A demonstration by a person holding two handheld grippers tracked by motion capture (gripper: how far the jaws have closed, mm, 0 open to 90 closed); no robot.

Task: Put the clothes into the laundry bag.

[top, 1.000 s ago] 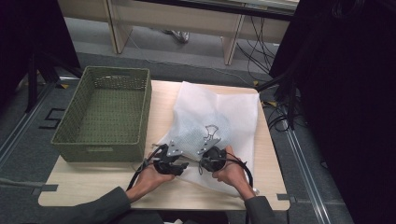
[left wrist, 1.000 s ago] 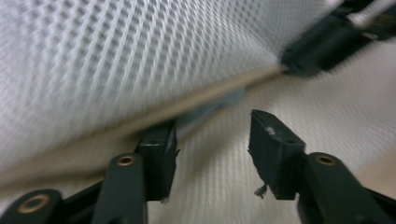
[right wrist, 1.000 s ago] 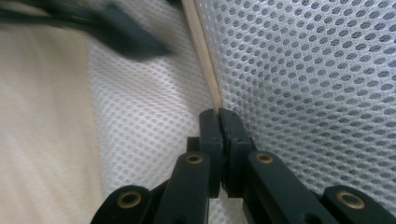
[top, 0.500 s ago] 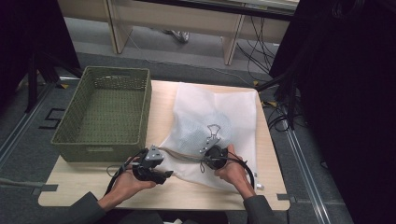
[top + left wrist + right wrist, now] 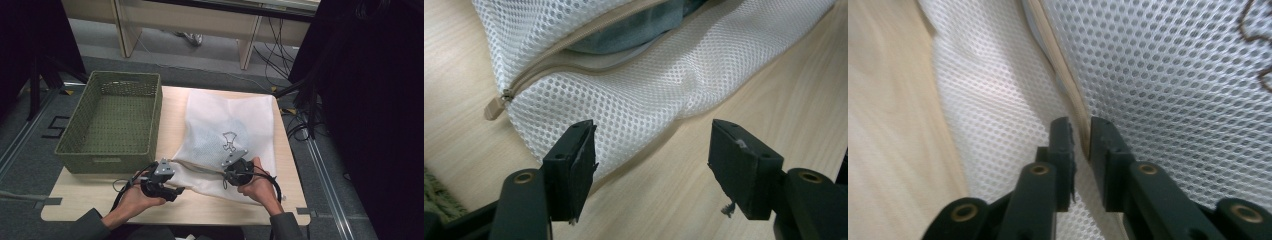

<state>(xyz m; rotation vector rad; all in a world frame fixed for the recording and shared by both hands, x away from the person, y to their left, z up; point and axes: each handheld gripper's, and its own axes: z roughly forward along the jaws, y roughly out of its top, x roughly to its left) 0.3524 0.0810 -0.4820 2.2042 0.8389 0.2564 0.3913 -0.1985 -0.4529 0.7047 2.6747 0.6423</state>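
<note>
Gaping white mesh bag (image 5: 649,95), beige zipper (image 5: 574,55)

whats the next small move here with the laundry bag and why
Probably bring the left gripper forward to the zipper pull and close on it. Its fingers have just been opening and hold nothing, the mesh bag is only partly unzipped, and the right gripper, its fingers just parted, sits on the zipper seam.
</note>
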